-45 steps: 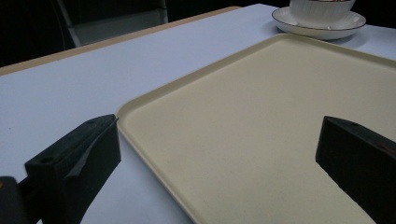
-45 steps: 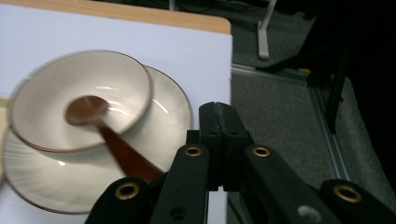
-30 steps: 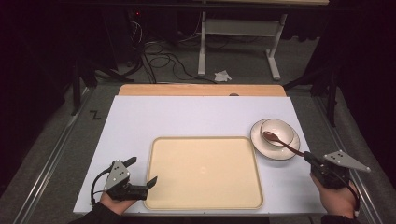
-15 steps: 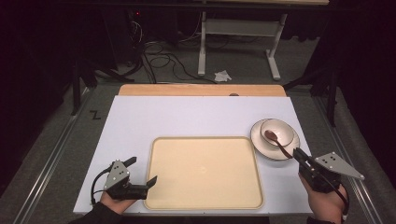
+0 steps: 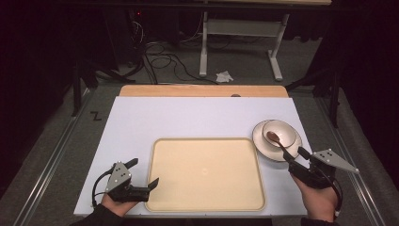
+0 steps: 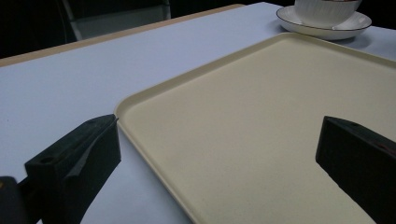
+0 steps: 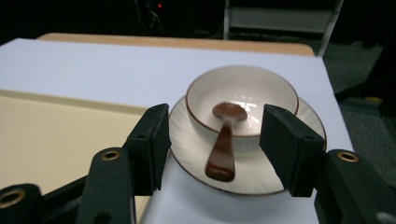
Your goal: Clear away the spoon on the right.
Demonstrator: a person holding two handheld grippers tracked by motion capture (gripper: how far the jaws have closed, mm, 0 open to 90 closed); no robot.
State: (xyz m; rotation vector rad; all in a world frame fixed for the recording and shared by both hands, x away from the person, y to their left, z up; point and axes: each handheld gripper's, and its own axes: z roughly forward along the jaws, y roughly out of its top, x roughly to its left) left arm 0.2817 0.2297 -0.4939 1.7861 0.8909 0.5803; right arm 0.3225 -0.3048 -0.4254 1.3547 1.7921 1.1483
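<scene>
A white bowl [image 5: 281, 131] stands on a dark-rimmed saucer [image 5: 263, 143] at the right of the white table. A brown spoon [image 5: 276, 140] lies in the bowl, its handle sticking out over the rim toward me. My right gripper [image 5: 294, 157] is open just in front of the saucer. In the right gripper view the spoon [image 7: 224, 149] hangs between the spread jaws of the right gripper [image 7: 215, 116], touching neither, above the saucer [image 7: 187, 140] and before the bowl [image 7: 243, 88]. My left gripper [image 5: 144, 172] is open at the near left corner of the beige tray [image 5: 207, 174], and its jaws stand astride that corner of the tray [image 6: 261, 116].
The tray takes up the middle front of the table, and the saucer nearly touches its far right corner. A wooden strip [image 5: 202, 90] runs along the table's far edge. White table surface [image 5: 188, 117] lies between tray and strip. Metal rails flank both sides.
My right gripper has moved left and toward the bowl, so its jaws now flank the spoon handle. The left gripper and the tray have stayed put.
</scene>
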